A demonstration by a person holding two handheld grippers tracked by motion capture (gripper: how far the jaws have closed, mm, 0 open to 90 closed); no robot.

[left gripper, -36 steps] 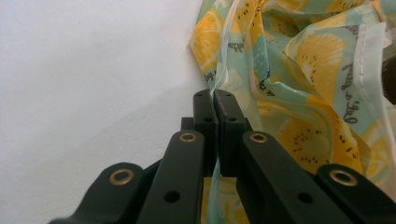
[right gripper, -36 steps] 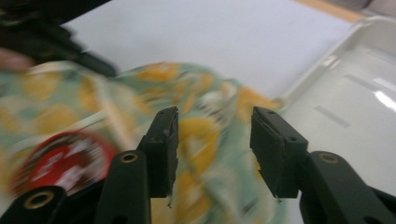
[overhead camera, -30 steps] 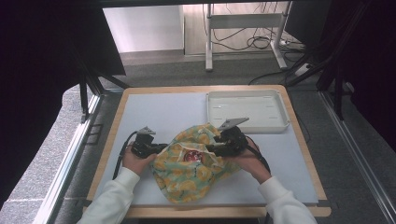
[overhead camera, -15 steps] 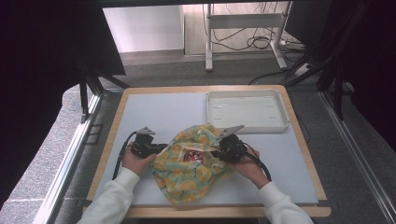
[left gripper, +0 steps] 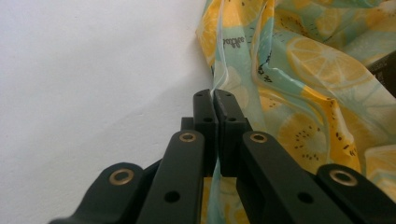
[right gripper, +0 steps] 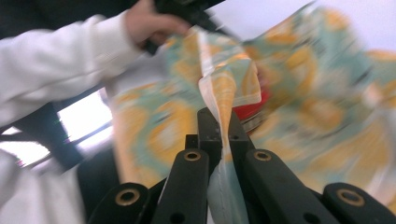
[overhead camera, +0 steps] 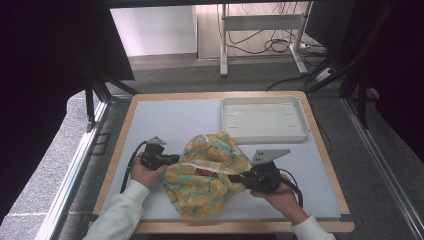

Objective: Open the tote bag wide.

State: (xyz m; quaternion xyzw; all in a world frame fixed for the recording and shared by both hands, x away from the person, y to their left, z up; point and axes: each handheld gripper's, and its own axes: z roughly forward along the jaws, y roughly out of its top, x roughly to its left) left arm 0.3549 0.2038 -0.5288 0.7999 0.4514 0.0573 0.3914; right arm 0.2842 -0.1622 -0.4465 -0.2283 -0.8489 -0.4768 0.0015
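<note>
A lemon-print cloth bag (overhead camera: 207, 177) lies between the grippers, left gripper (overhead camera: 172, 159) pinching its left edge, right gripper (overhead camera: 235, 177) freshly clamped on its right rim.

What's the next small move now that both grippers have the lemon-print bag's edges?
Probably ease the two grippers apart to spread the mouth. The left gripper is shut on the bag at its left edge, and the right gripper, whose jaws have just closed, pinches the opposite edge. Something red shows inside the narrow opening.
</note>
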